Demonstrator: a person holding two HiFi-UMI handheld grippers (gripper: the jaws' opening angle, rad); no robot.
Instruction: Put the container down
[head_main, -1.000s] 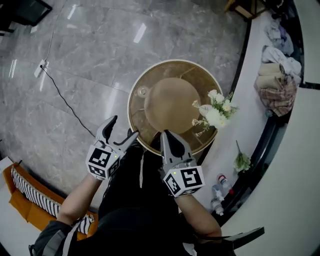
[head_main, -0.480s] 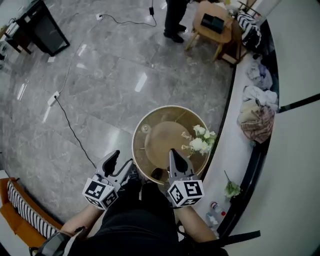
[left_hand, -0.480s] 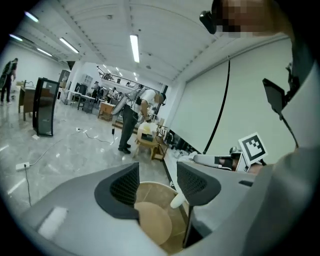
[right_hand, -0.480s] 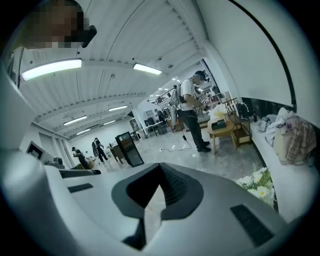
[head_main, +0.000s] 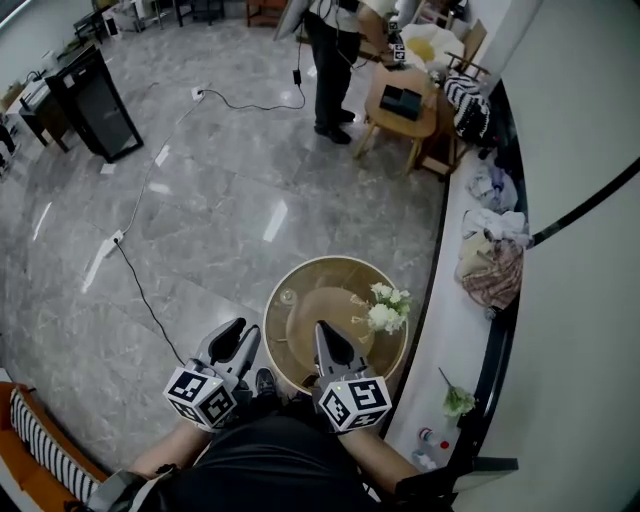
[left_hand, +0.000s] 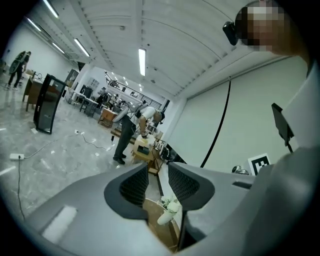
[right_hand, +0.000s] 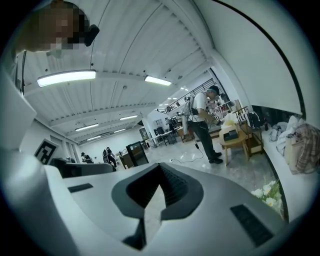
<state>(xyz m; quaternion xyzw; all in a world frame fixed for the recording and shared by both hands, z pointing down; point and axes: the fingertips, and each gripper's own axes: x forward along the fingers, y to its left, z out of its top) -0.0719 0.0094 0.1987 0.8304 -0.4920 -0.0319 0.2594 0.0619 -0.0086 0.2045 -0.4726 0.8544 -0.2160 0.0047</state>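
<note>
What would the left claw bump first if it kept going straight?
Nothing close: the left claw, whose empty jaws have just been closing, points out above the round table. Probably the far small wooden table, but depth is unclear.

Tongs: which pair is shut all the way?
The right tongs: their tips meet, with nothing held. The left tongs have just been closing but show a gap, with nothing between them.

A big open workshop or lab hall: polished grey marble floor (head_main: 200, 200) crossed by a black cable (head_main: 150, 300) and white power strip (head_main: 112, 240), long ceiling strip lights (left_hand: 142, 61), a black upright cabinet (head_main: 95, 100), and people standing at cluttered work tables (left_hand: 106, 116).
</note>
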